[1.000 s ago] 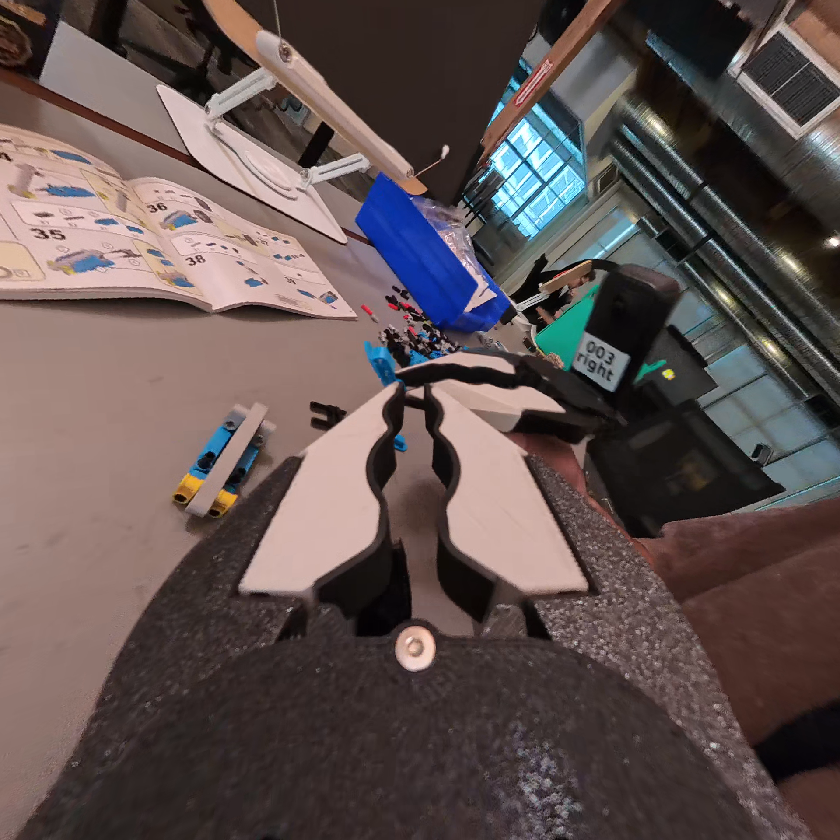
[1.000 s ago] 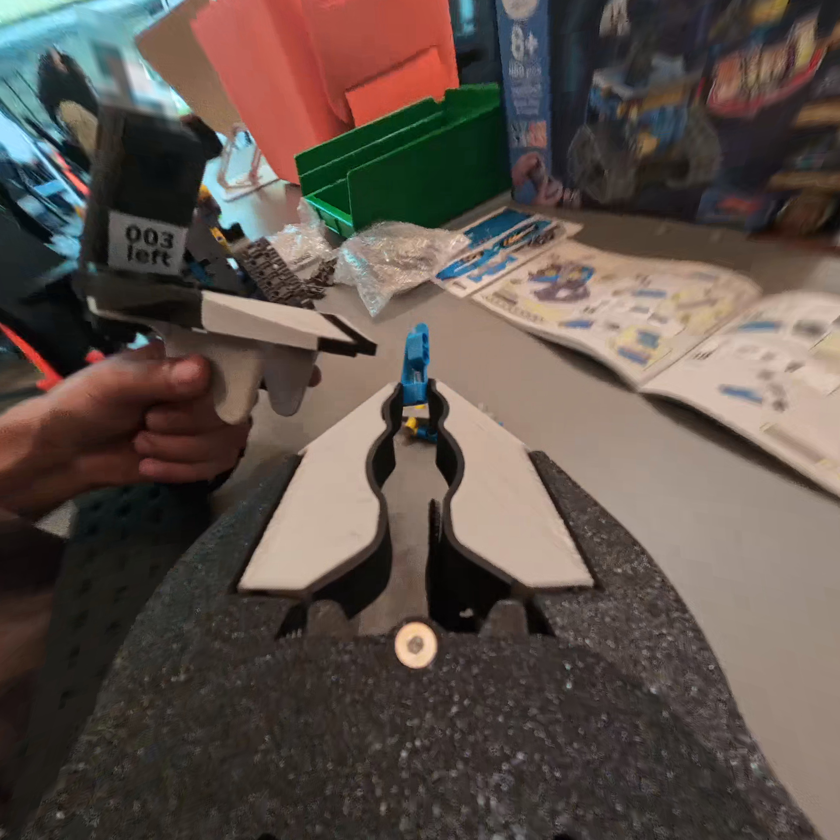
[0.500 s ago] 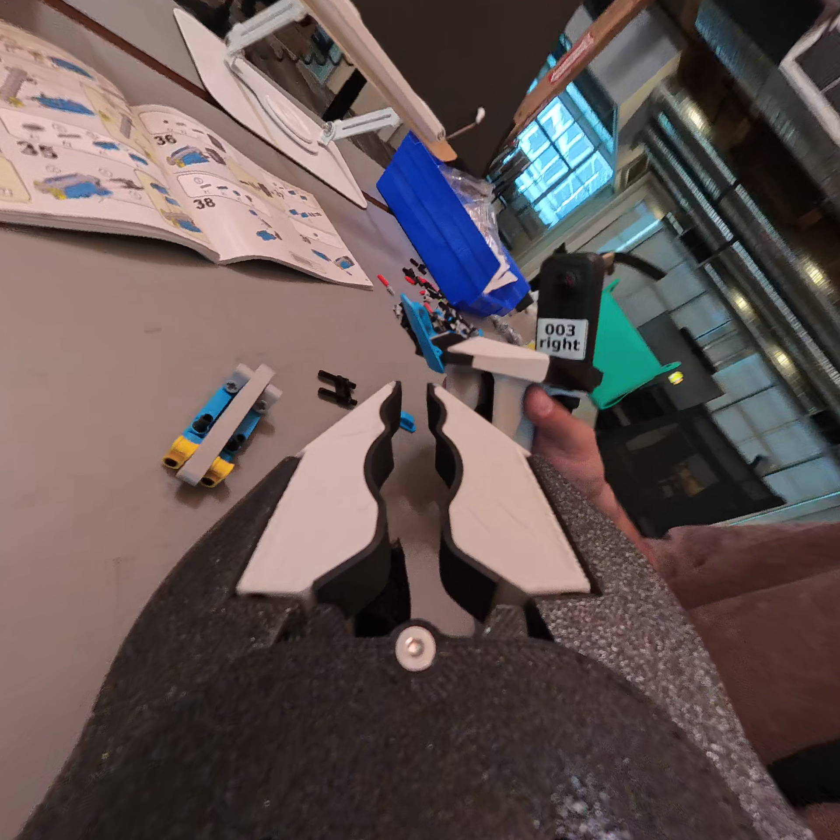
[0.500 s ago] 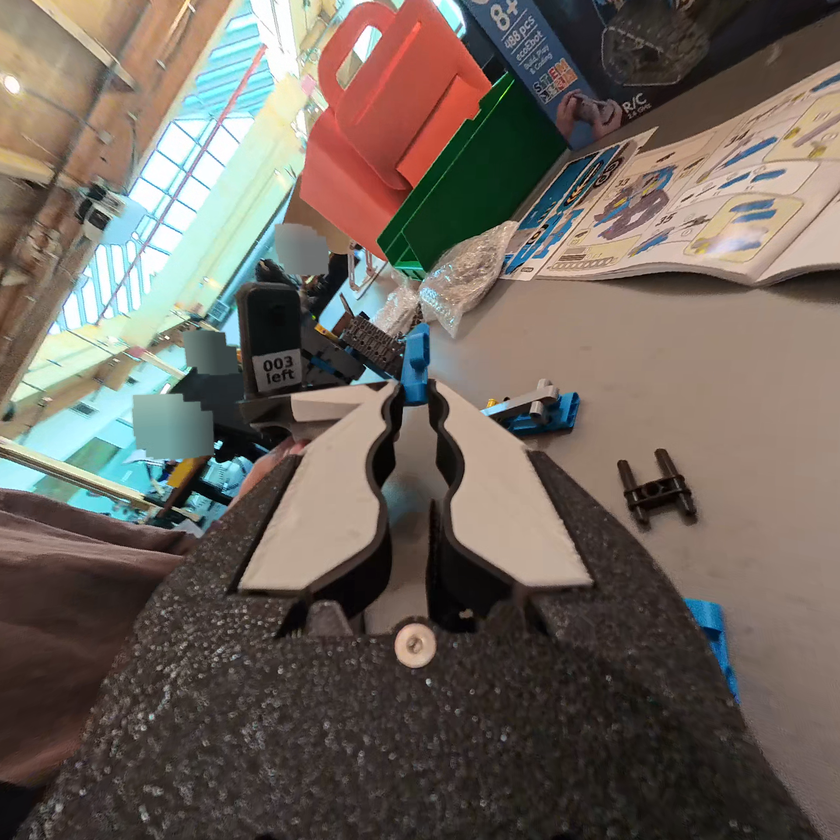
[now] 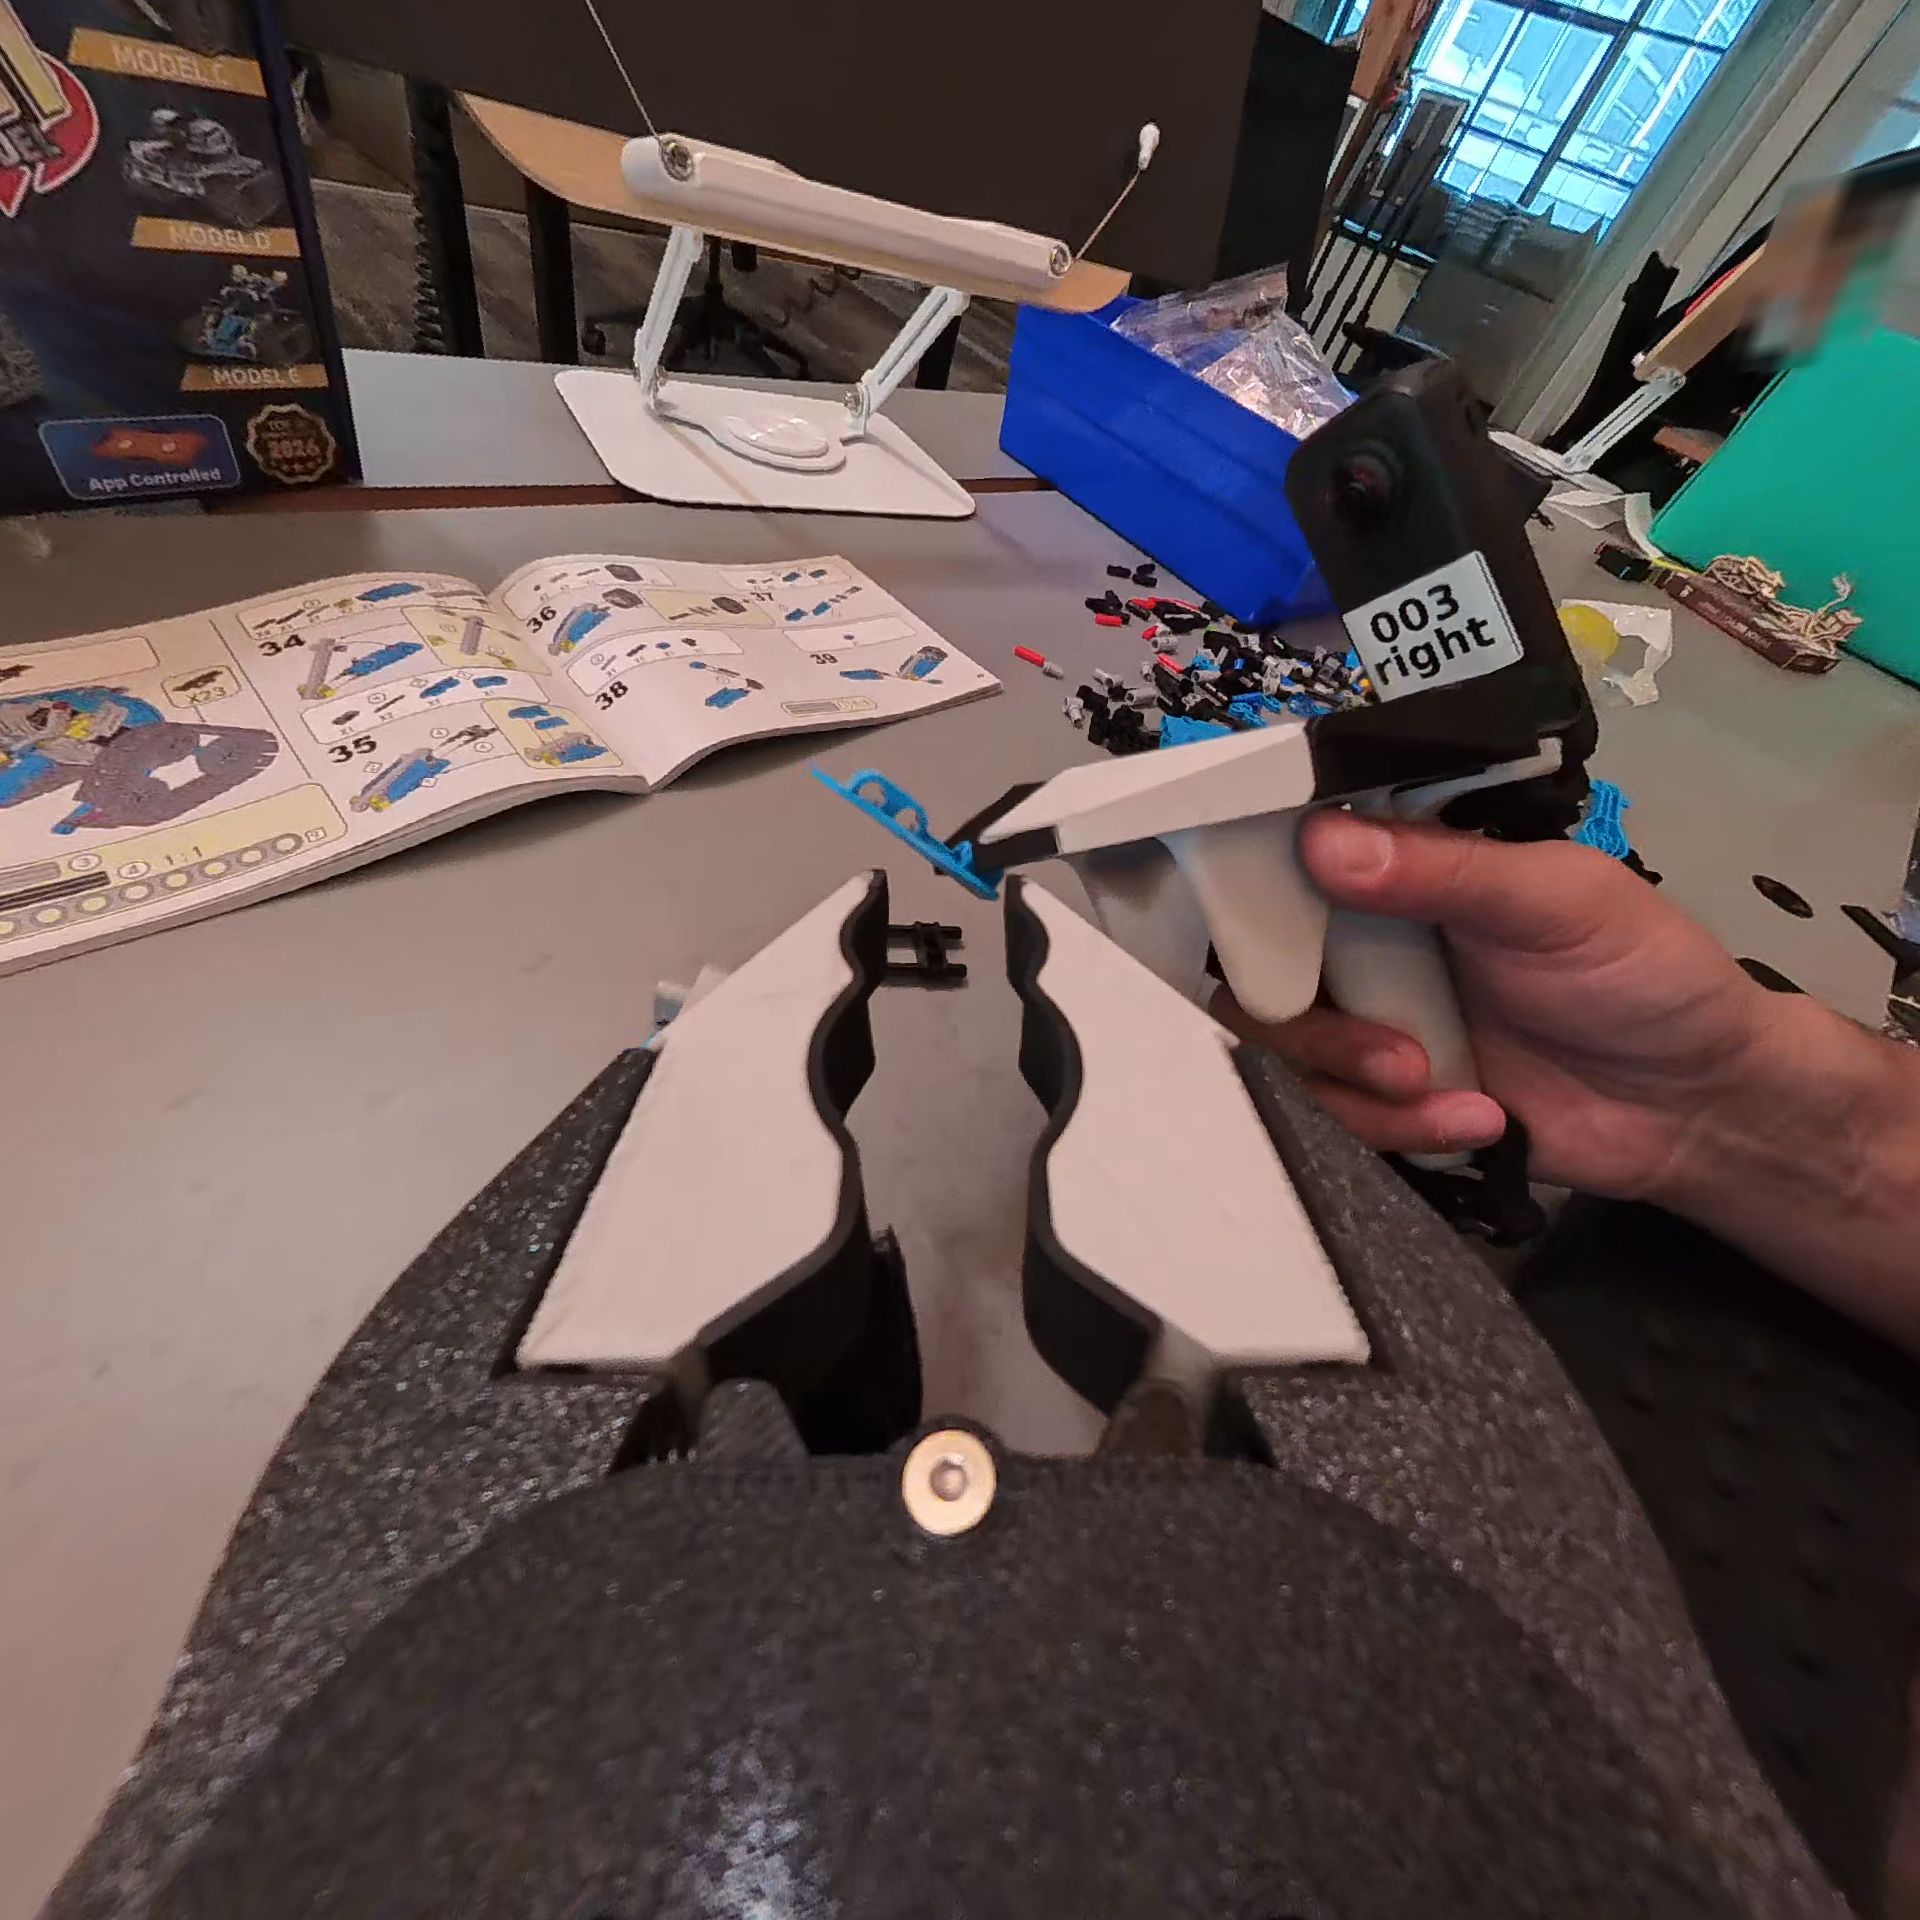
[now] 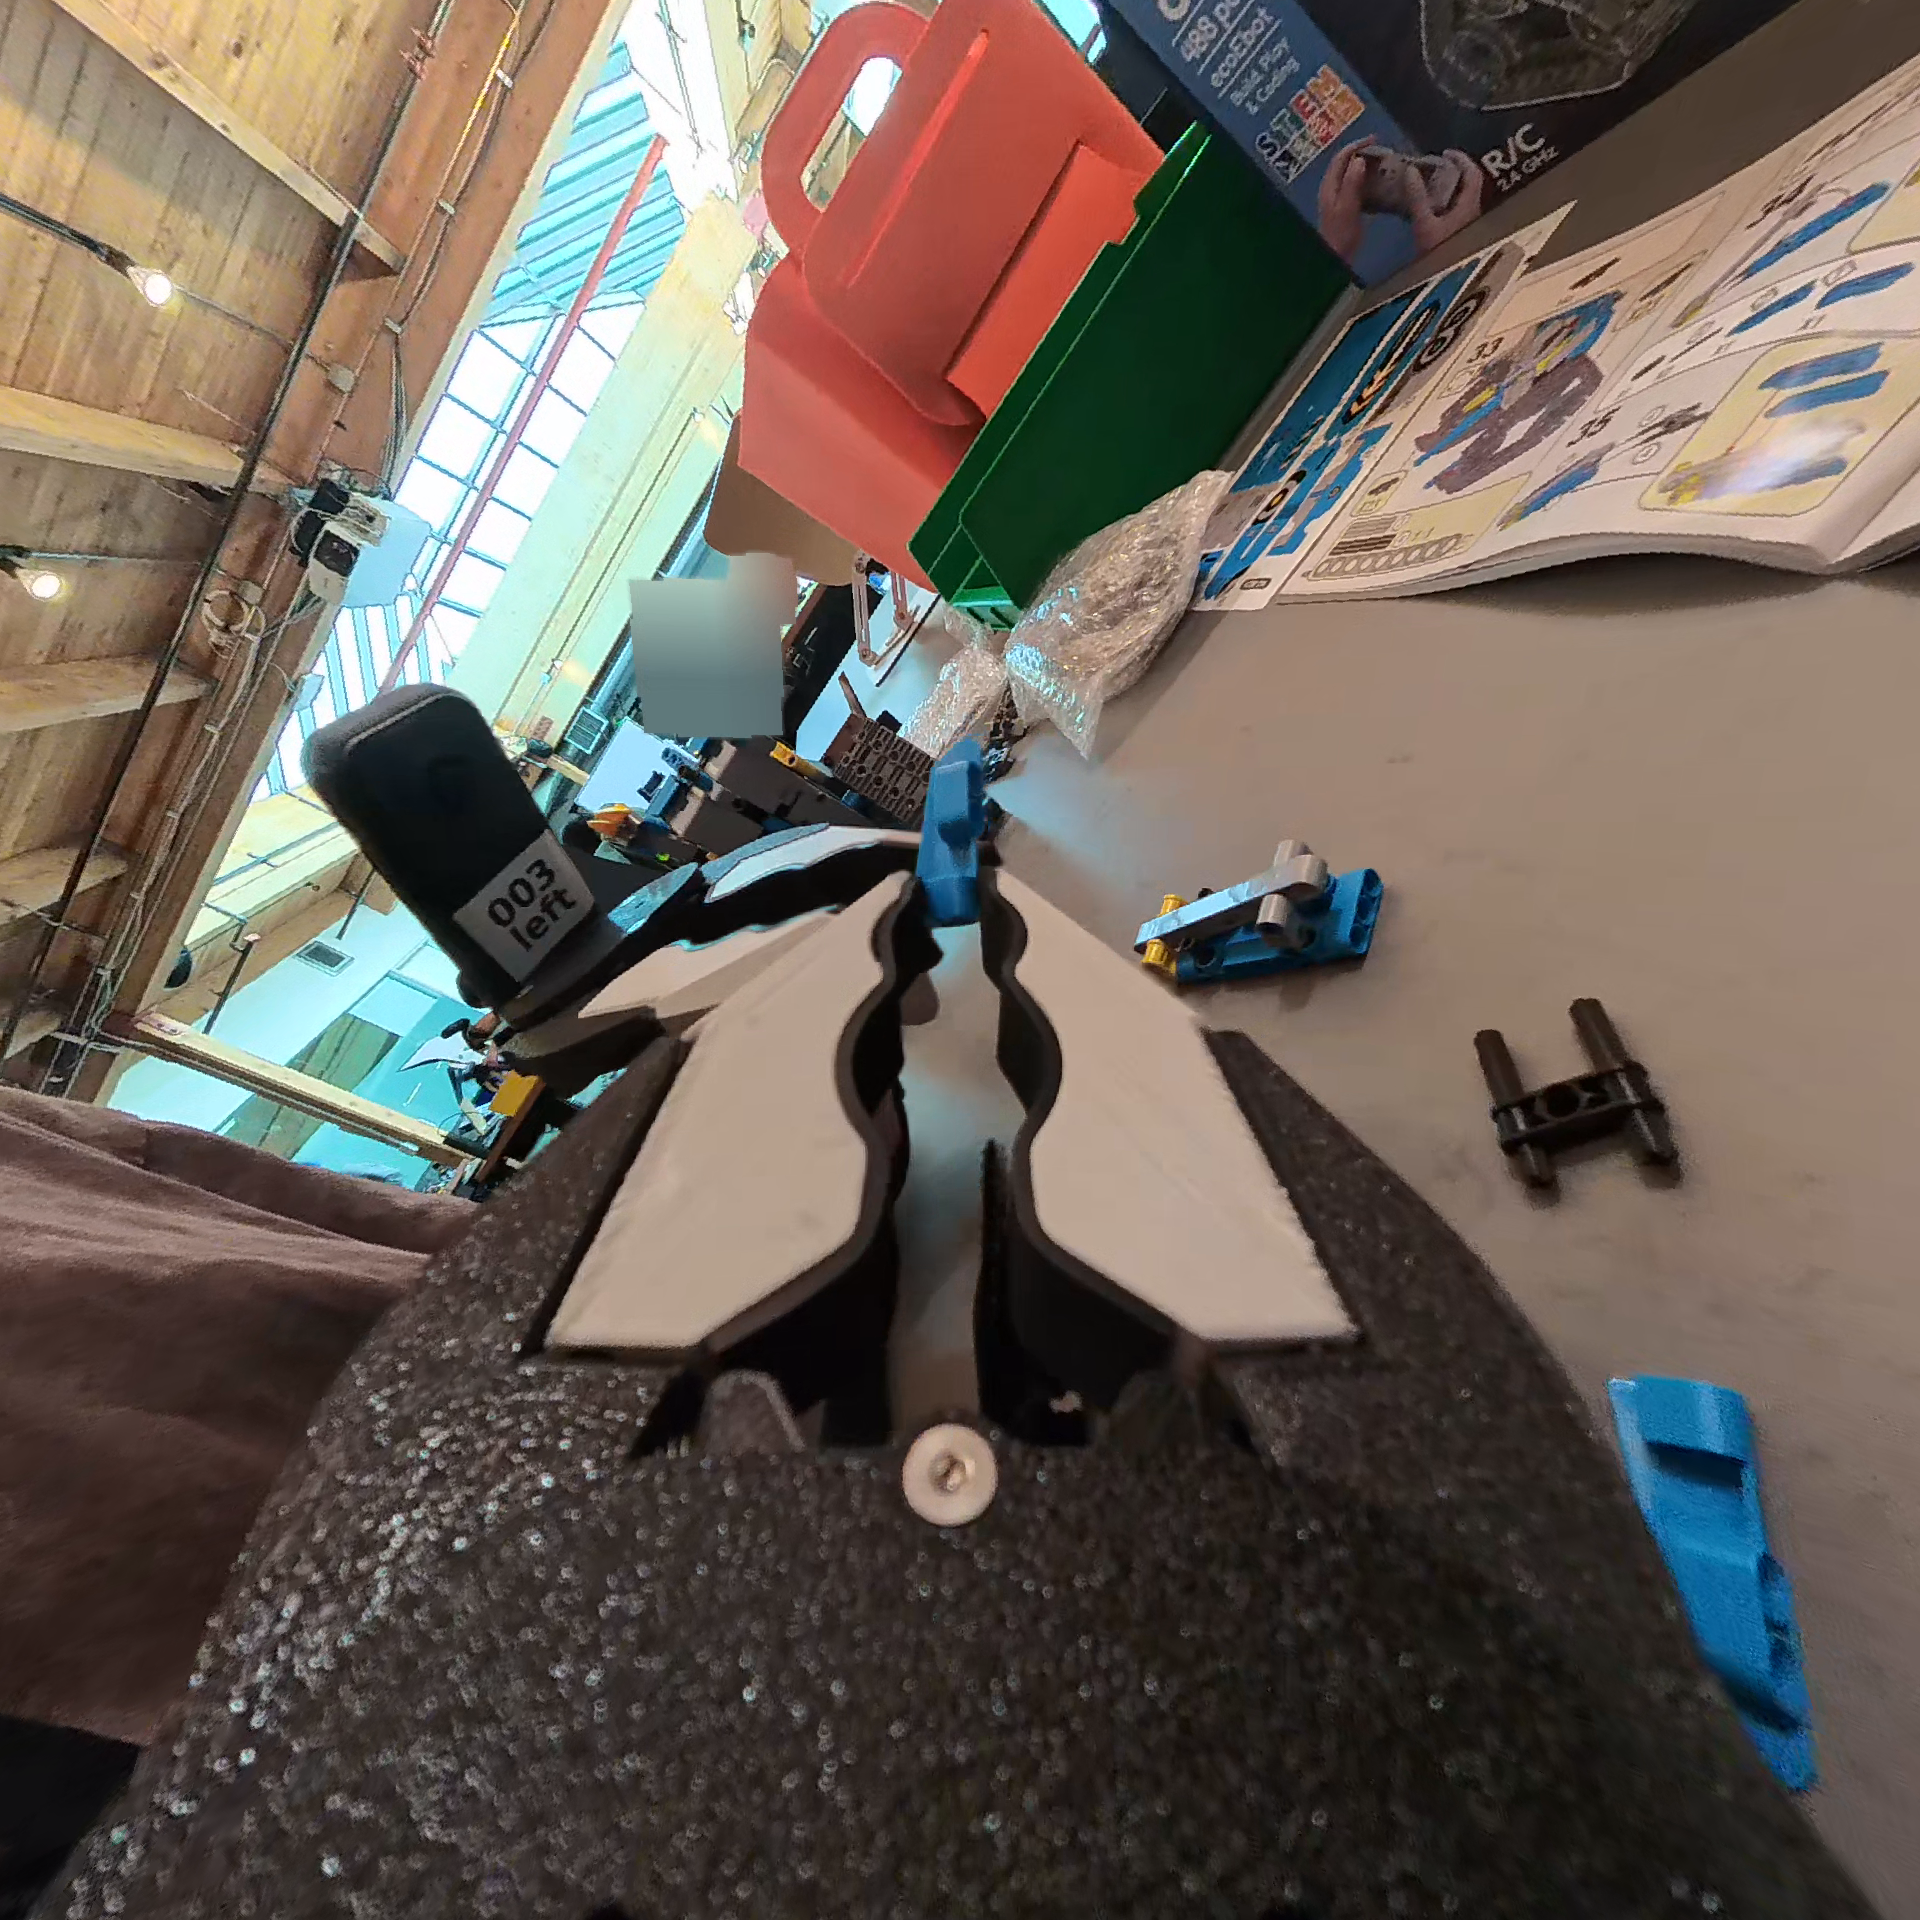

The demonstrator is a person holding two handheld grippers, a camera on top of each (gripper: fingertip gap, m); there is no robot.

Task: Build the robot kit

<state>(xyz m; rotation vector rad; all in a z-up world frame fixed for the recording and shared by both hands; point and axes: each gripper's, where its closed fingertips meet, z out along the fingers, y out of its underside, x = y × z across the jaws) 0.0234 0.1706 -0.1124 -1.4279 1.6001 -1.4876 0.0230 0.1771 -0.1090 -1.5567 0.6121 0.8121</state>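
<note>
Matt grey table, glossy paper booklet, smooth blue plastic beam, crinkled clear bags.

A grey table fills the near ground, and a 2nd grey tabletop lies beyond it, across a dark seam. Behind that rises a dark wall panel, with a pale wooden desktop on black legs in front of it. Far right, tall gridded windows let in bright daylight. In the right wrist view, which is tilted, a timber ceiling of wooden beams carries 2 small glowing lamps and thin cables. A slanted band of skylight panes shines white and turquoise beside a red beam.
</note>
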